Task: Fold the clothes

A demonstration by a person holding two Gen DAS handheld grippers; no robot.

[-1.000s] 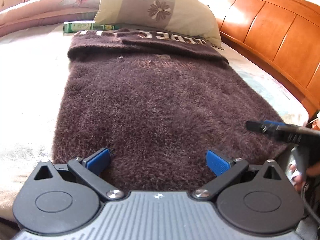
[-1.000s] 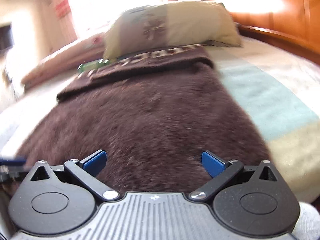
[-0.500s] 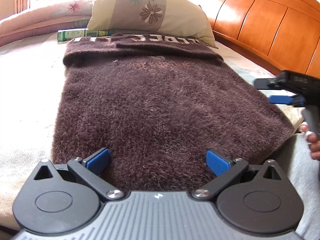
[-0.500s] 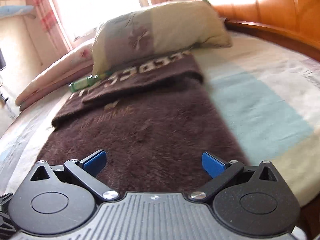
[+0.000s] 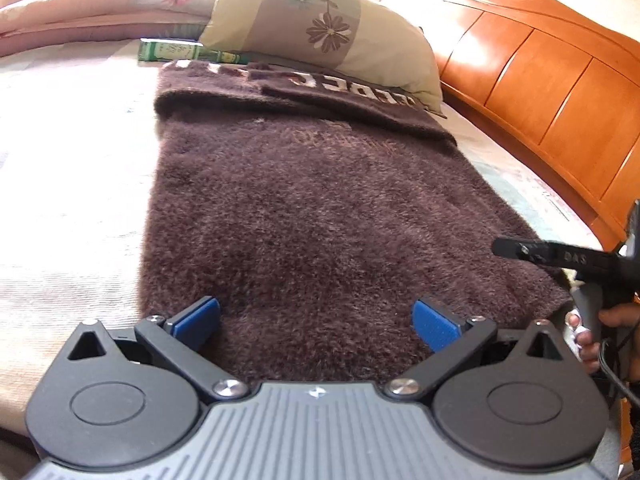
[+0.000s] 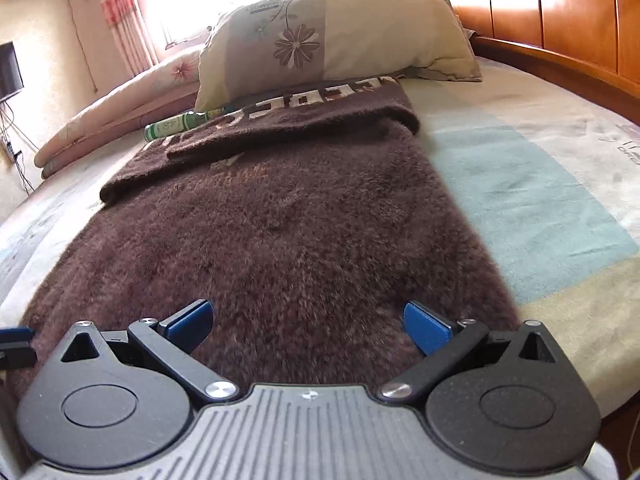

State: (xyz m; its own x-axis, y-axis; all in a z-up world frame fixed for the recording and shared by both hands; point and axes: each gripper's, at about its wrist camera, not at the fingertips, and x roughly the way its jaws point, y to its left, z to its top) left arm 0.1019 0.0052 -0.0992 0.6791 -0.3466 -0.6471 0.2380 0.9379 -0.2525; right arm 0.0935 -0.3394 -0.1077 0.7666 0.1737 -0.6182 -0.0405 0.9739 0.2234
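Along the near edge of the bed [image 6: 540, 184], we have the brown fleece garment [image 5: 320, 220] spread flat, its long axis running straight away from us toward the pillow [image 5: 320, 28] beside the wooden headboard [image 5: 552, 80]. Its far end is already turned back on itself, a lettered band showing on the folded flap just in front of the pillow, with a green tube [image 6: 180, 124] lying at that flap's left corner.

Our left hand-held gripper [image 5: 316, 318] hangs over the near hem toward the garment's left corner, jaws spread wide and holding nothing. Our right hand-held gripper [image 6: 306, 320] sits over the same hem toward the right corner, equally released; from the left wrist view we see it coming in from the right, a hand [image 5: 600, 328] wrapped round its handle.

Both tools face along the garment's length and are about equally near the hem. We judge the coming move to be a pinch on each near corner, then a carry forward along that axis to the folded flap.
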